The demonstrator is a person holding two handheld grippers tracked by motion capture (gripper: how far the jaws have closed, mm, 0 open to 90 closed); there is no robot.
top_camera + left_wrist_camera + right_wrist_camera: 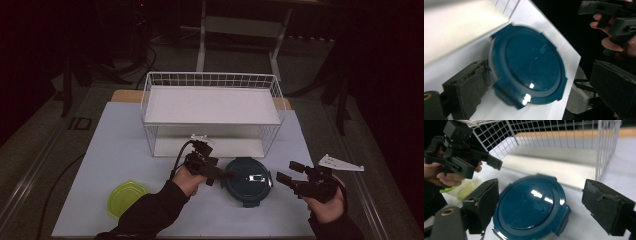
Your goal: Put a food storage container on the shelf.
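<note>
Round dark-teal plastic container (248, 182) lid-on at table's 5 o'clock, contents hidden, left gripper (226, 174) wide open at its 9 o'clock edge, right gripper (286, 173) wide open, empty, at 3 o'clock, lime-green lidded tub (125, 198) at 8 o'clock, white wire basket (212, 112) at 12.

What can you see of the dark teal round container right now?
The dark teal round container is a shallow, glossy, plastic-looking box with its lid on. The lid has a raised ring, a small oval mark near its centre and clip tabs around the rim. It lies flat on the white table sheet, just in front of the wire basket. The left hand-held gripper is at its left edge, jaws open; whether they touch it is unclear. The right hand-held gripper stands apart, also open.
</note>
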